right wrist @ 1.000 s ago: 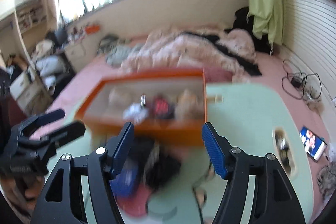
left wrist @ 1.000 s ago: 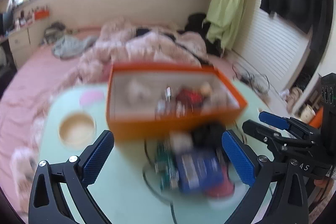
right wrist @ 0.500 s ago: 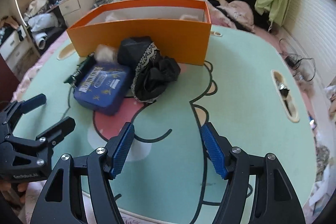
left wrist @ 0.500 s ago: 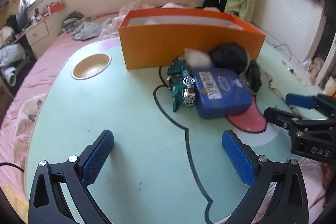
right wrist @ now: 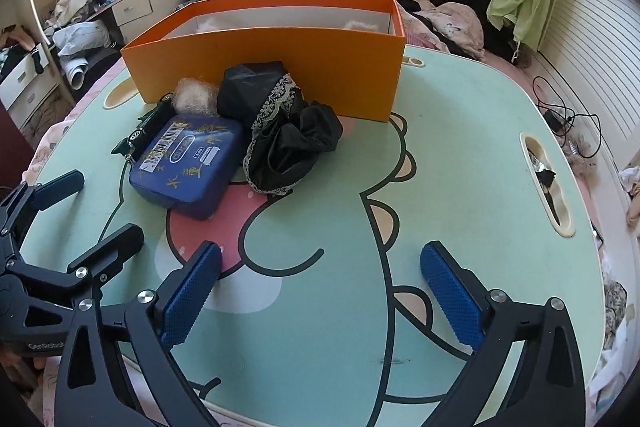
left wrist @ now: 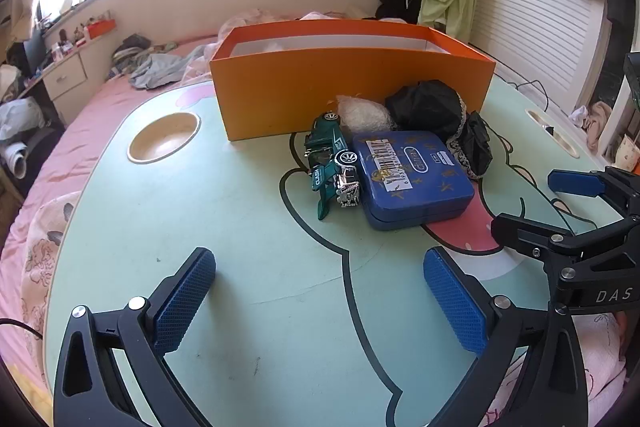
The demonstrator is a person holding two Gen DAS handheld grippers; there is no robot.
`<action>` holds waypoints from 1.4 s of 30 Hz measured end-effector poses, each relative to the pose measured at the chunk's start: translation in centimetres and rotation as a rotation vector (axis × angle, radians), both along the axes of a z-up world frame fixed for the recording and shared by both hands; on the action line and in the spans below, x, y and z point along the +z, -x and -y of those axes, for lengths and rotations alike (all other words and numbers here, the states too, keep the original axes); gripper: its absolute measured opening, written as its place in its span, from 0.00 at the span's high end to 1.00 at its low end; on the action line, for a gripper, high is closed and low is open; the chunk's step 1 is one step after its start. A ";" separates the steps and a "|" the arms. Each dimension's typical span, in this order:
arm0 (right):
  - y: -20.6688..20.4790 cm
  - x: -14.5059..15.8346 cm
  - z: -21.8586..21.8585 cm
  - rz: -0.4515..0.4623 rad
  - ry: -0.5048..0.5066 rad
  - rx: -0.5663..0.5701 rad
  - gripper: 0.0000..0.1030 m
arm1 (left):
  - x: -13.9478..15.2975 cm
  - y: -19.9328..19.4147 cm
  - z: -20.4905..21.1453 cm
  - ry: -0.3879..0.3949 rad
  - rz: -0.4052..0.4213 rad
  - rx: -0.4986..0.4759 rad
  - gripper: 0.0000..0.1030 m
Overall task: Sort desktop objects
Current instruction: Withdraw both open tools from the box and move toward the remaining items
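Note:
An orange box [left wrist: 352,95] [right wrist: 276,67] stands at the back of the pale green cartoon table [left wrist: 224,235] [right wrist: 460,155]. In front of it lie a blue tin [left wrist: 408,175] [right wrist: 190,163], a green toy car [left wrist: 330,163] [right wrist: 148,131], a whitish fuzzy ball [left wrist: 364,115] [right wrist: 196,95] and black lace-trimmed cloth [left wrist: 436,107] [right wrist: 280,135]. My left gripper [left wrist: 320,291] [right wrist: 90,205] hovers open near the front edge, empty. My right gripper [right wrist: 320,287] [left wrist: 538,201] is opening its jaws wide, with nothing between them.
A round cup recess [left wrist: 164,137] sits left of the box and an oblong slot [right wrist: 546,183] near the right edge holds small bits. The table stands on a pink bed [left wrist: 60,163] with clothes piled behind. Cables [right wrist: 568,115] lie at the right.
Both views have dropped from above the box to low over the table's front, so the box's inside is now mostly hidden. The right gripper's jaws have spread much wider.

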State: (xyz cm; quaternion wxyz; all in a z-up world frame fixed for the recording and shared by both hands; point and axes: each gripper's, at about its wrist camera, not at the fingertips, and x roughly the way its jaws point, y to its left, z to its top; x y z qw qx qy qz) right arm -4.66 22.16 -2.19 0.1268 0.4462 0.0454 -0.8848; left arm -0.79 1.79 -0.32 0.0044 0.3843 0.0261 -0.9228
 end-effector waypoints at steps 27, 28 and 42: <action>0.2 0.7 -2.4 -0.028 0.177 -0.024 0.03 | 0.0 0.0 0.0 -0.001 0.000 0.003 0.00; 0.2 0.7 -2.4 -0.029 0.182 -0.026 0.04 | 0.0 0.0 0.0 0.000 0.000 0.003 0.00; 4.2 3.3 -1.0 -0.078 0.258 -0.005 0.27 | -0.1 0.0 0.0 -0.001 0.000 0.005 0.00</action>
